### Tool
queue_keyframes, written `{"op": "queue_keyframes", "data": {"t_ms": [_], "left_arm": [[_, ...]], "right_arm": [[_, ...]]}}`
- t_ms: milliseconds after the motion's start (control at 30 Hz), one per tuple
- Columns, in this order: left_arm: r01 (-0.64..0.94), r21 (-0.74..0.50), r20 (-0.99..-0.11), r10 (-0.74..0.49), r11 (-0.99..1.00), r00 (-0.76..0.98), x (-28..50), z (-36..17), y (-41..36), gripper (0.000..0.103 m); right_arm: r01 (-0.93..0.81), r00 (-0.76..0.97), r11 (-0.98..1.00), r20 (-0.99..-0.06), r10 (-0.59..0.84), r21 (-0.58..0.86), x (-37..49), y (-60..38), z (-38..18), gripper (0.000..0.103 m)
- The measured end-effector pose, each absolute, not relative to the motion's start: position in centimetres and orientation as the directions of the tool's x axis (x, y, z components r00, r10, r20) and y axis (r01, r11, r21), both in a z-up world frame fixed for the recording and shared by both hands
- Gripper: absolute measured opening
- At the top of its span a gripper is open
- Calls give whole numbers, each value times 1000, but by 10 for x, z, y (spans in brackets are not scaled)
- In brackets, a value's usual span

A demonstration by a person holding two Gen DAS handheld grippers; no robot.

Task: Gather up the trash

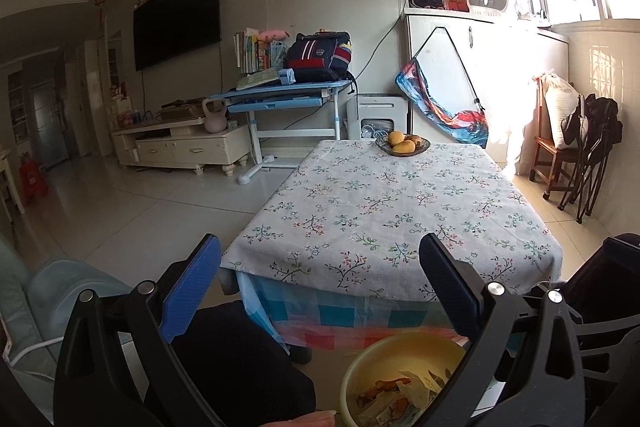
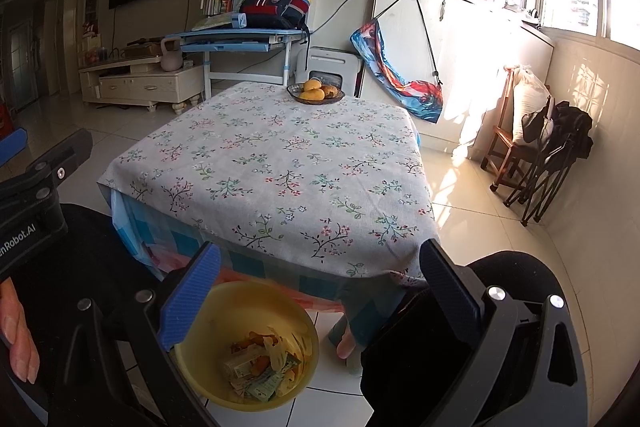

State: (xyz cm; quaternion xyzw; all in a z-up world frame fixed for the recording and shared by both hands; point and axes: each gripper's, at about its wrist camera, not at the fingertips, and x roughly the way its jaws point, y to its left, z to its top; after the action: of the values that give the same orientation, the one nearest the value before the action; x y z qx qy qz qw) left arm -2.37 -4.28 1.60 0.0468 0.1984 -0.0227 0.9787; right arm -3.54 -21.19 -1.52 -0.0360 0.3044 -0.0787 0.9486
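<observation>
In the left wrist view, the left gripper [image 1: 320, 291] hung with its jaws spread wide and nothing between them, the blue pads well apart. Ahead lay the tabletop [image 1: 400, 211] under a floral cloth, with a dish of fruit [image 1: 403, 143] at its far edge. Low down, near the right finger, sat the yellow basin [image 1: 384, 359] on the floor in front of the tabletop; inside it lay the trash [image 1: 400, 395], orange peels and crumpled wrappers. A blue desk [image 1: 280, 95] with a backpack stood beyond, against the wall.

In the right wrist view, the right gripper [image 2: 320, 291] likewise had its jaws released and empty. The yellow basin [image 2: 224, 307] stood on the tiled floor just below the near edge of the tabletop [image 2: 280, 163], partly hidden by the left finger, and the trash [image 2: 264, 367] rested at its bottom. The left gripper's body [image 2: 36, 195] showed at the left edge. The dish of fruit [image 2: 316, 93] stood at the far side.
</observation>
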Motion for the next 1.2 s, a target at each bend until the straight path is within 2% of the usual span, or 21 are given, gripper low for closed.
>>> {"op": "queue_keyframes", "data": {"t_ms": [1200], "left_arm": [[91, 103, -389, -44, 990, 920, -34, 17, -41, 96]], "right_arm": [[120, 799, 986, -578, -166, -117, -34, -211, -18, 95]]}}
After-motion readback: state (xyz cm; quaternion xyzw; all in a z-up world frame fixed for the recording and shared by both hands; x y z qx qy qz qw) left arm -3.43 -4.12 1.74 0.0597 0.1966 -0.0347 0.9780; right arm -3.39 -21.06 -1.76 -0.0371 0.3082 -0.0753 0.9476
